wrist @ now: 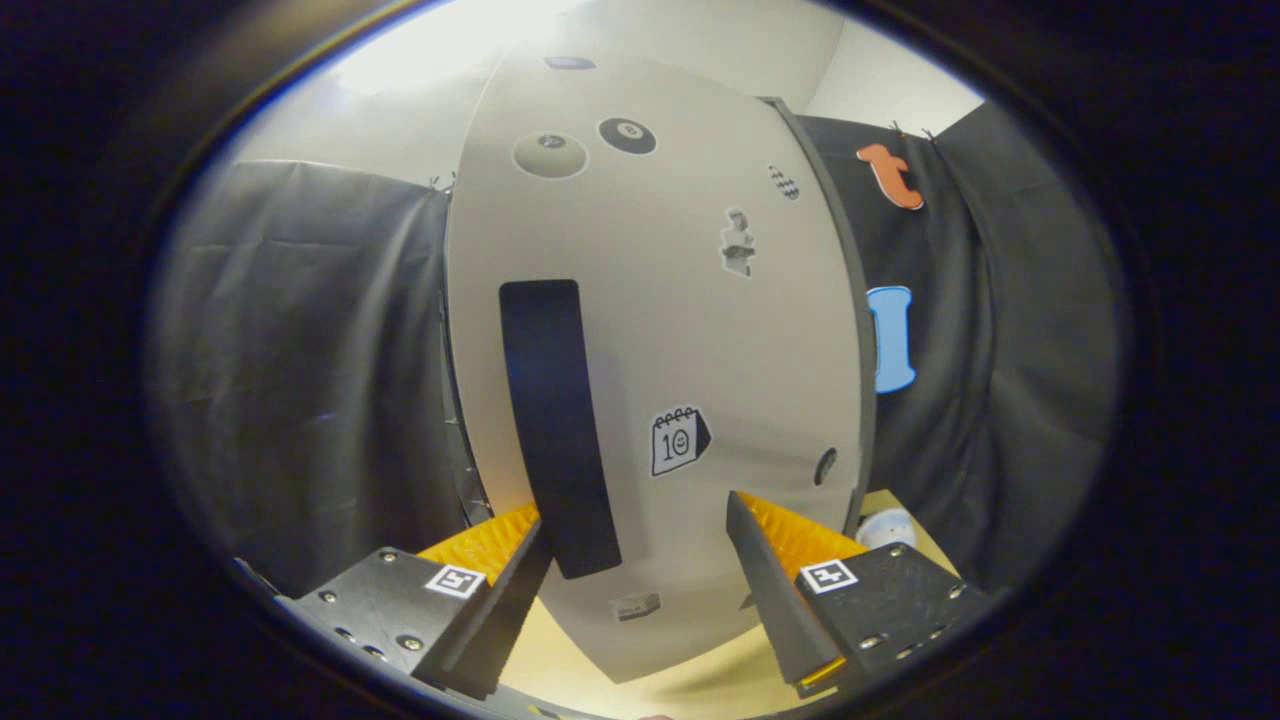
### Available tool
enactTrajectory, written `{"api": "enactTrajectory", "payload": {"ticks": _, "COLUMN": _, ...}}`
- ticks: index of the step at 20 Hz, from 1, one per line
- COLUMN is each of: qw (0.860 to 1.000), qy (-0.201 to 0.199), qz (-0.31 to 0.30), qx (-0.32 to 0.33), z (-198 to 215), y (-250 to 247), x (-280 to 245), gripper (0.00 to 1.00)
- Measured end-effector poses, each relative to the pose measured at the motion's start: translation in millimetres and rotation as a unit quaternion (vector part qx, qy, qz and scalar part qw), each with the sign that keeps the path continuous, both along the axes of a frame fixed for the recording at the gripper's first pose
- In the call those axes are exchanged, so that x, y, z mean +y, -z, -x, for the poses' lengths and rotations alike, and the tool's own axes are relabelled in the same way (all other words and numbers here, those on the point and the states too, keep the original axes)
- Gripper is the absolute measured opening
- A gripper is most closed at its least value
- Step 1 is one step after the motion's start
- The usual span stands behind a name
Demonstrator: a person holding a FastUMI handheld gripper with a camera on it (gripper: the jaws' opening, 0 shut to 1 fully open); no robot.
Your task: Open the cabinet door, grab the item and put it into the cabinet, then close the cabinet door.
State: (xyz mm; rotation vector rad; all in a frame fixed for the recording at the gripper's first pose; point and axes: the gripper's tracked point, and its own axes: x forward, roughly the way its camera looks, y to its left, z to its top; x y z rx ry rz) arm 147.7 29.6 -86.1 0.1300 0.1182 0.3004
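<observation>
**Gripper Facing the Closed Cabinet Door**

The cabinet door (660, 380) is a smooth, pale panel bearing stickers; one calendar sticker (678, 440) reads "10". A dark vertical handle strip (555, 420) sits at 11 o'clock from the gripper (640, 560). The fingers stand wide apart and hold nothing; the strip's lower end lies just beside the left finger. A pale round item (885, 527) rests on the wooden tabletop (700, 690) at 3 o'clock, beyond the right finger. Black cloth (300, 380) flanks the door.

The gripper (638, 535) is pointing at the cabinet door (690, 330), its fingers (500, 575) spreading wide apart just before it, clasping nothing.
</observation>
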Motion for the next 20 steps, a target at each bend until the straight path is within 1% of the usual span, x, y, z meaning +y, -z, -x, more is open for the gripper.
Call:
{"api": "enactTrajectory", "payload": {"ticks": 4, "qw": 1.000, "qy": -0.003, "qz": 0.023, "qx": -0.018, "z": -30.2, "y": -3.6, "x": 34.1, "gripper": 0.98}}
{"api": "enactTrajectory", "payload": {"ticks": 9, "qw": 0.999, "qy": -0.005, "qz": 0.029, "qx": -0.027, "z": -66.9, "y": -0.8, "x": 65.2, "gripper": 0.98}}
{"api": "enactTrajectory", "payload": {"ticks": 12, "qw": 0.998, "qy": 0.000, "qz": 0.052, "qx": -0.039, "z": -93.3, "y": -2.2, "x": 82.6, "gripper": 0.99}}
{"api": "enactTrajectory", "payload": {"ticks": 14, "qw": 0.998, "qy": 0.005, "qz": 0.048, "qx": -0.041, "z": -102.7, "y": 2.8, "x": 92.6, "gripper": 0.98}}
{"api": "enactTrajectory", "payload": {"ticks": 20, "qw": 0.994, "qy": 0.072, "qz": 0.059, "qx": -0.063, "z": -130.3, "y": 5.3, "x": 94.7, "gripper": 0.98}}
